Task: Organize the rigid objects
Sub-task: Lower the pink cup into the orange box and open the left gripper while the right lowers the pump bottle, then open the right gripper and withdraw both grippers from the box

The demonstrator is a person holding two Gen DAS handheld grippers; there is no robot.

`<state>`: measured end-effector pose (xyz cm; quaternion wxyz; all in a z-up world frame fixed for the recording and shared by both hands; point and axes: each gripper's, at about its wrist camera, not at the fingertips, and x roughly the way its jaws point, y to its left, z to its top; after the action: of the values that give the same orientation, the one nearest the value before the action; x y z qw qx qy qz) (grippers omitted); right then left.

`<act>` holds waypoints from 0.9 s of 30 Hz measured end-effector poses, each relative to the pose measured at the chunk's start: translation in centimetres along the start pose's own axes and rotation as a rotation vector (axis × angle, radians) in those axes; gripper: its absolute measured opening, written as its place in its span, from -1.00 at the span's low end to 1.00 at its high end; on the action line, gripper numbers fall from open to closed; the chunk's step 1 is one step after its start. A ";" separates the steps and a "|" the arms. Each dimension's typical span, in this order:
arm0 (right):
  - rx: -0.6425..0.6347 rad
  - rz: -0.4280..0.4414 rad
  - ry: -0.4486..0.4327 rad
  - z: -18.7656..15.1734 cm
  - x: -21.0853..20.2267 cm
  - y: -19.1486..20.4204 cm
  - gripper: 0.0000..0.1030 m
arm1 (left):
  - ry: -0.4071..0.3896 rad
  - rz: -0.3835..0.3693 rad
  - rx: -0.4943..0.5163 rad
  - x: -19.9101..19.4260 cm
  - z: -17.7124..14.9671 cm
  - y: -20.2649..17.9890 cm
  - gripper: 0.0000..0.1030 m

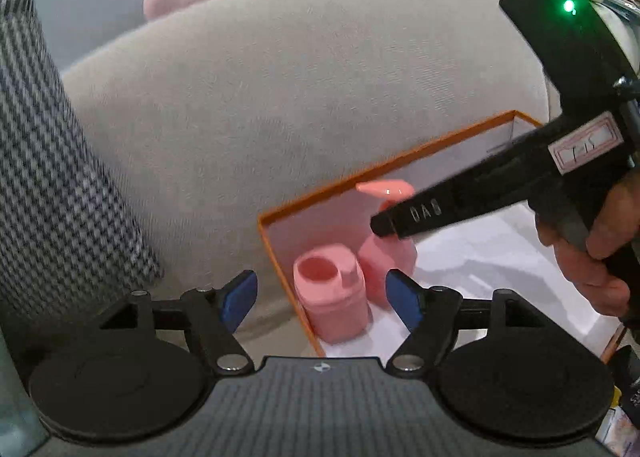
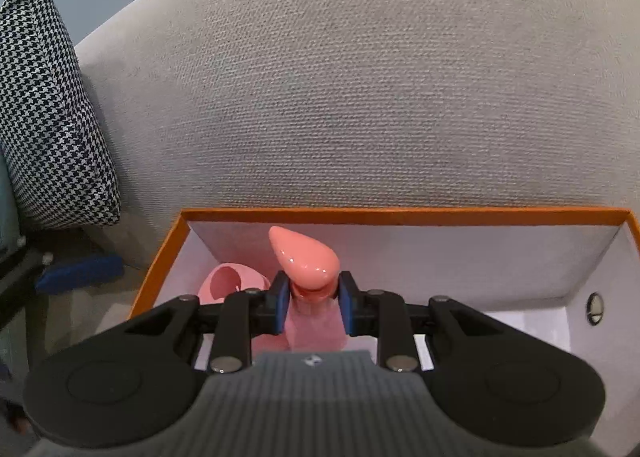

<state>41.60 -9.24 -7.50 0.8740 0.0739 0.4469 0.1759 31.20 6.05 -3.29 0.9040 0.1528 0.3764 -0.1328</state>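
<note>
— Two pink things sit in the orange-rimmed box (image 2: 400, 213) now, both in its left corner: an open-topped pink jar (image 1: 330, 293) and, just beside it, a pink pump bottle (image 2: 308, 285).

— Who has hold of what?

— The right gripper (image 2: 311, 307) is narrowed on the pump bottle's neck, blue pads either side, right under the glossy teardrop pump head (image 2: 306, 257). The left gripper (image 1: 320, 295) stands wide, holding nothing; the jar stands just ahead of its open jaws, with no pad touching it.

— How will the bottle handle?

— Stiff plastic, probably light, and smooth enough to slip, I'd judge. The neck is the sensible grip, since the head overhangs and would catch the pads if it slid. The head itself looks too rounded and shiny to pinch.

— Anything in the way?

— The box wall is close behind, and the jar may be touching the bottle; I can't tell. A nudge sideways could tip the jar. Outside, the grey sofa cushion (image 2: 360, 97) rises behind the box, with a houndstooth pillow (image 2: 48, 117) to the left, well apart. The rest of the box floor is bare.
</note>
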 end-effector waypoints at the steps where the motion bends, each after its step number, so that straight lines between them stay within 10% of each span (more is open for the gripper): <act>1: 0.002 0.004 0.006 0.0 0.2 0.1 -0.46 | 0.021 0.007 0.002 0.4 -0.1 0.0 0.67; 10: -0.074 0.097 0.037 -0.4 -0.9 0.3 -0.12 | 0.099 -0.043 -0.107 4.2 1.0 1.1 0.31; 27: -0.275 0.069 0.239 -0.3 4.1 0.5 -0.51 | 0.127 -0.070 -0.029 8.3 -0.1 -0.3 -0.03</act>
<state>43.45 -7.24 -10.67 0.8100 -0.0522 0.5164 0.2729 36.70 4.73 -9.44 0.8752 0.1346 0.4401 -0.1487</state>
